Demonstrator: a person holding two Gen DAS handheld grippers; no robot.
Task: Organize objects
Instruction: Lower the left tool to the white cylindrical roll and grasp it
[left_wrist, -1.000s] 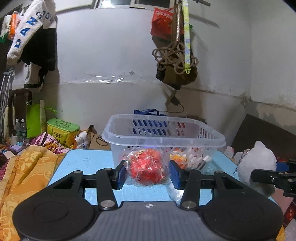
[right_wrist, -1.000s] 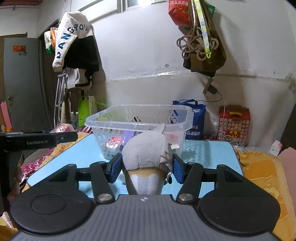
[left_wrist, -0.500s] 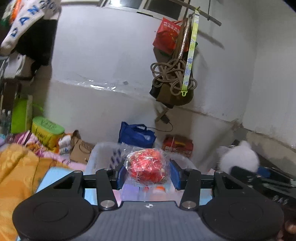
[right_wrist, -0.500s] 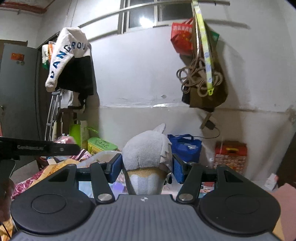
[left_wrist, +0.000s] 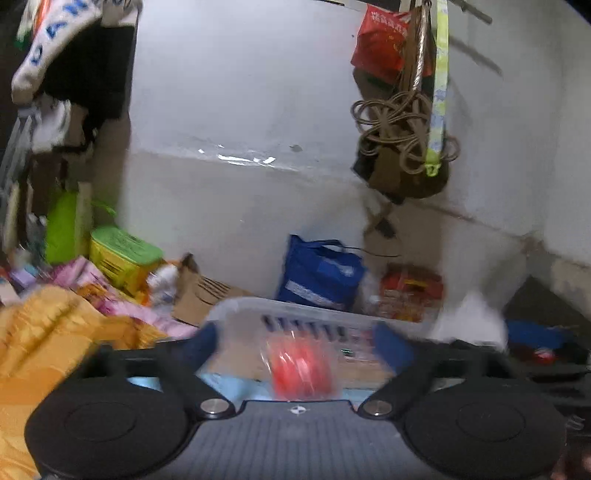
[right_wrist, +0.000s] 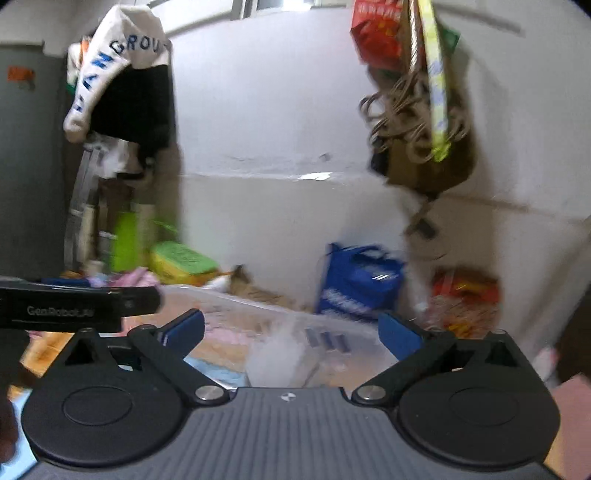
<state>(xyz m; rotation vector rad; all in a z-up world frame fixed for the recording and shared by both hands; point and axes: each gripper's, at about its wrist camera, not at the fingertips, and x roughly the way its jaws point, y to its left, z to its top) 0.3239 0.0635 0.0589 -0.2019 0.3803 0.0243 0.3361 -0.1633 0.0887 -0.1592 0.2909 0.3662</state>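
In the left wrist view my left gripper (left_wrist: 297, 341) is open, its blue pads wide apart. The red bagged item (left_wrist: 301, 373) is blurred between and below them, free of the pads, over the clear plastic basket (left_wrist: 258, 306). In the right wrist view my right gripper (right_wrist: 291, 330) is open too. The grey plush toy (right_wrist: 280, 358) is a blurred pale shape below the pads, at the basket (right_wrist: 229, 302). The left gripper's body (right_wrist: 74, 306) shows at the left edge of this view.
A blue bag (left_wrist: 321, 275), a red box (left_wrist: 410, 291) and a green-lidded box (left_wrist: 123, 254) stand by the white wall. Orange cloth (left_wrist: 44, 332) lies at the left. Rope and bags (left_wrist: 402, 122) hang above the basket.
Both grippers have opened and let go. The red bagged item and the plush toy have dropped from between the pads toward the basket. Both views tilted back down.
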